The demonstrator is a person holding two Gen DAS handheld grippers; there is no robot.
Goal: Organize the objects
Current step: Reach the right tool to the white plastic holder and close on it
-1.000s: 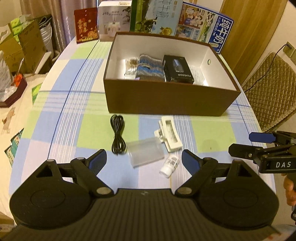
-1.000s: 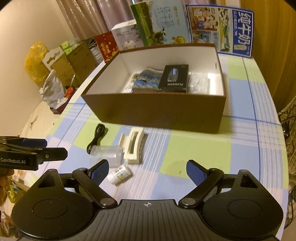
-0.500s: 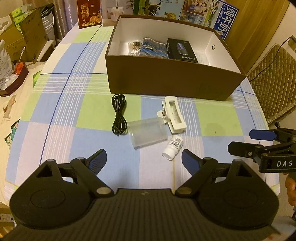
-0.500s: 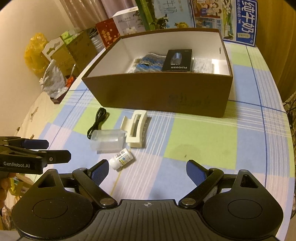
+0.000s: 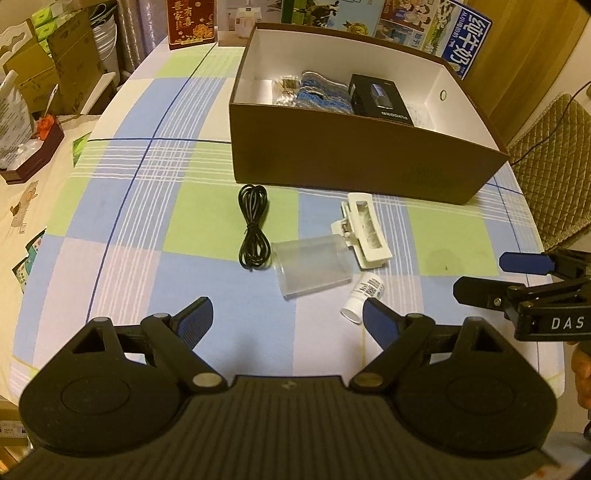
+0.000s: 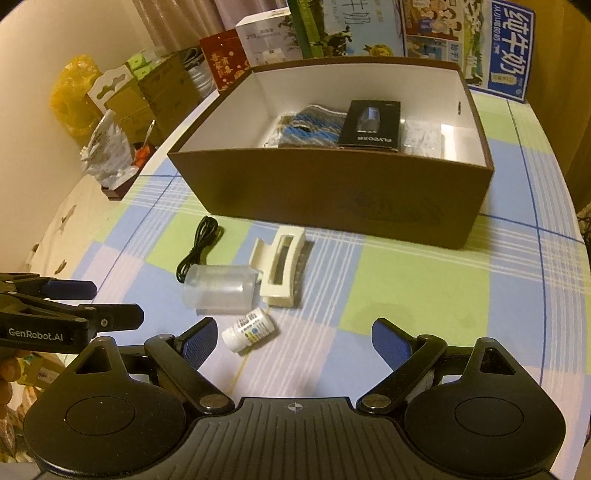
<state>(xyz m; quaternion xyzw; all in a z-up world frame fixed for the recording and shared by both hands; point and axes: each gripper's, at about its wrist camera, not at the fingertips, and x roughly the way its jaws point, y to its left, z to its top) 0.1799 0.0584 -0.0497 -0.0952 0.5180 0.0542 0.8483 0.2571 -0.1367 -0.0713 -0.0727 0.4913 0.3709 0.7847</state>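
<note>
An open brown box (image 5: 354, 162) (image 6: 332, 192) stands at the back of the checked table; in it lie a black carton (image 5: 380, 99) (image 6: 373, 123), a blue striped cloth (image 5: 321, 94) and small packets. In front of it lie a coiled black cable (image 5: 253, 227) (image 6: 199, 243), a clear plastic case (image 5: 312, 266) (image 6: 219, 290), a white hair clip (image 5: 364, 232) (image 6: 282, 266) and a small white bottle (image 5: 364, 293) (image 6: 249, 330). My left gripper (image 5: 286, 321) is open above the near table, the bottle by its right finger. My right gripper (image 6: 295, 338) is open just behind the bottle.
Printed cartons (image 5: 436, 33) and a red box (image 5: 190, 22) stand behind the brown box. A cushioned chair (image 5: 557, 155) is at the right. Cardboard boxes (image 6: 162, 92), a yellow bag (image 6: 72, 96) and a tray of clutter (image 5: 29, 147) are left of the table.
Both grippers have tilted down and moved closer to the loose items on the table, which now sit nearer the fingers. Nothing was picked up; both stay open.
</note>
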